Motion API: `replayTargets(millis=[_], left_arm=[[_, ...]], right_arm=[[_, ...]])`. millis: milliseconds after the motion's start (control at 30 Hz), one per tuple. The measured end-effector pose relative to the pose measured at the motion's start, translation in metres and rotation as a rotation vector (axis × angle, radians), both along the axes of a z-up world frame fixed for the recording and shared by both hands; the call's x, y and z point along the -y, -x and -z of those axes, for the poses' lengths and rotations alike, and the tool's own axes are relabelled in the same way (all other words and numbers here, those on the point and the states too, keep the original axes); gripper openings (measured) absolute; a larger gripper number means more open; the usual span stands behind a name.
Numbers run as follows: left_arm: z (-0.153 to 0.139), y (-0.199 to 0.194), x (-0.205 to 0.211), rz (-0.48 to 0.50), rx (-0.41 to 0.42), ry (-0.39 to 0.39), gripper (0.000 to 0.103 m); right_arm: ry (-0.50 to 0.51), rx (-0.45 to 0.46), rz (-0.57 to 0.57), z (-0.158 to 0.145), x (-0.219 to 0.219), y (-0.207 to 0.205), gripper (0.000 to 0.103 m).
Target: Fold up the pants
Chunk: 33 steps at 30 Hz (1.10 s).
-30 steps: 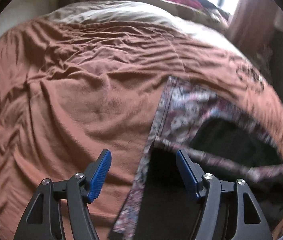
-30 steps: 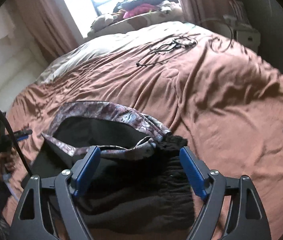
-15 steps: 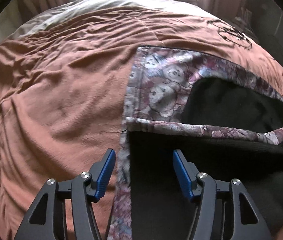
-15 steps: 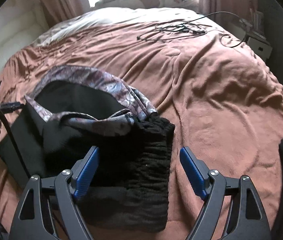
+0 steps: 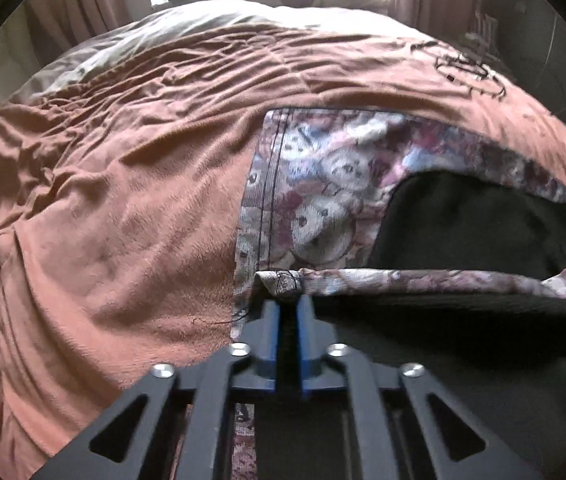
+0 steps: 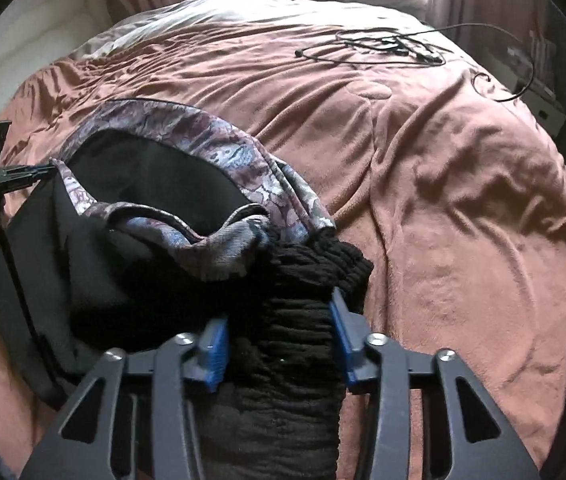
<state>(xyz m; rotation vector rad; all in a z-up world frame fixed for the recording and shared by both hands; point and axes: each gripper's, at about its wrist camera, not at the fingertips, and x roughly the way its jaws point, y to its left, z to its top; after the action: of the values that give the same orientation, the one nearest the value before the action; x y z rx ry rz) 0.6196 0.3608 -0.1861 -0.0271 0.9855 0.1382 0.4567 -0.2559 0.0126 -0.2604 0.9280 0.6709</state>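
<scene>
The pants [image 5: 323, 200] lie on the brown bed [image 5: 123, 200], still loose and only roughly laid out: one patterned panel is spread flat in the centre of the left wrist view, the black lining shows through an open gap to its right, and in the right wrist view the cloth is bunched into soft humps at centre left. No neat fold can be seen yet, so I judge the task to be at an early stage, at the gripping of two ends before a fold is carried over. The lifting, the laying over and the smoothing are all left to do.

The left gripper [image 5: 287, 304] sits at the lower centre of its frame. Its jaws have just been closing and are now all but together, with the corner of the patterned hem [image 5: 279, 280] pinched between the blue pads. The hem runs from that corner to the right edge of the frame.

The right gripper [image 6: 279, 328] sits at the lower centre of its own frame. Its jaws have also just been closing and now stand partly open around the black ribbed waistband [image 6: 303, 280], which fills the gap; both blue pads press into the knit. The waistband reaches up past the fingertips, and the patterned cloth lies just beyond it, toward the upper left.

A black cable [image 6: 383, 46] lies on the bed in the upper right of the right wrist view, well apart from the pants.
</scene>
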Motion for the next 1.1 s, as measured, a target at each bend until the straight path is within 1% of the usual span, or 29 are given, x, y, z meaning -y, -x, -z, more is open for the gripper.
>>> replayTargets(millis=[133, 200, 300, 400, 500, 700, 833, 1100], left_arm=[[-0.024, 0.006, -0.001, -0.030, 0.053, -0.034, 0.005], [-0.038, 0.005, -0.007, -0.065, 0.068, -0.038, 0.005], [-0.051, -0.005, -0.015, -0.107, 0.076, -0.016, 0.005], [-0.056, -0.022, -0.012, -0.127, 0.063, -0.037, 0.005], [-0.057, -0.043, -0.006, -0.129, 0.048, -0.076, 0.005], [-0.045, -0.080, -0.007, -0.147, 0.015, -0.087, 0.005], [-0.036, -0.102, -0.006, -0.156, 0.005, -0.101, 0.005], [-0.023, -0.135, -0.008, -0.167, -0.013, -0.077, 0.005]], right_arm=[[-0.017, 0.043, 0.028, -0.011, 0.009, 0.008, 0.030], [-0.033, 0.053, 0.049, -0.017, 0.014, 0.009, 0.028], [-0.047, 0.050, 0.079, -0.022, 0.017, 0.005, 0.028], [-0.039, 0.039, 0.093, -0.021, 0.013, 0.001, 0.028], [-0.035, 0.013, 0.113, -0.014, 0.009, -0.008, 0.028], [-0.053, -0.042, 0.150, -0.003, 0.005, -0.035, 0.029], [-0.056, -0.048, 0.155, 0.002, 0.001, -0.047, 0.029], [-0.067, -0.058, 0.163, 0.009, -0.002, -0.066, 0.030]])
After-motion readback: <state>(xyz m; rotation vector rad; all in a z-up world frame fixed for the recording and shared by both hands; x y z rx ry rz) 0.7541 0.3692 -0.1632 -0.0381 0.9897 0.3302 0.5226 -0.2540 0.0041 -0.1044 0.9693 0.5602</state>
